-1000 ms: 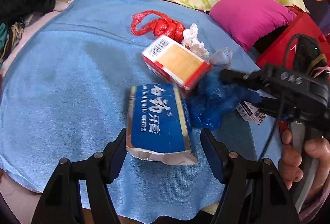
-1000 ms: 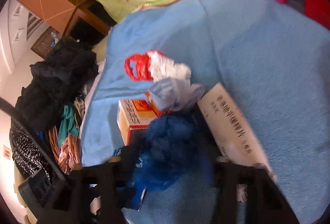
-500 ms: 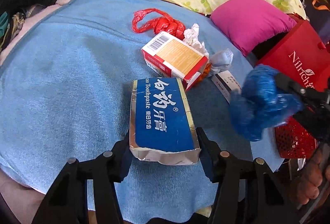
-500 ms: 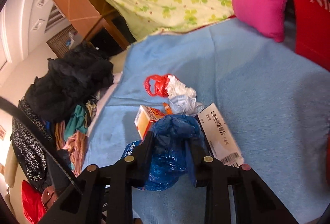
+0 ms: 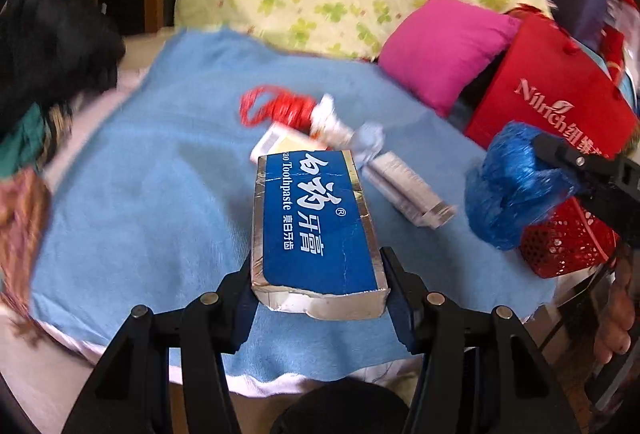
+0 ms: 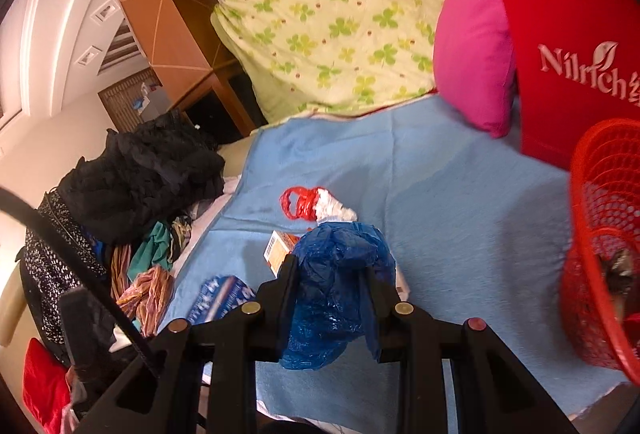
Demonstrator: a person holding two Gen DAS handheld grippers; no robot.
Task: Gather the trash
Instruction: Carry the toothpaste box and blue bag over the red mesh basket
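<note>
Blue: one box (image 5: 316, 226), one bag (image 6: 336, 282).

Blue toothpaste box (image 5: 316, 222) and crumpled blue bag (image 6: 340, 286), both gripped.

Toothpaste box (image 5: 316, 226) in left gripper (image 5: 320, 298), above towel (image 5: 160, 194); plastic bag (image 6: 336, 286) in right gripper (image 6: 330, 302), to its right; mesh basket (image 6: 600, 234) at towel's right edge; shopping bag (image 6: 568, 46) behind basket; cushion (image 5: 444, 50) left of shopping bag; clothes pile (image 6: 148, 170) off towel's left.
</note>
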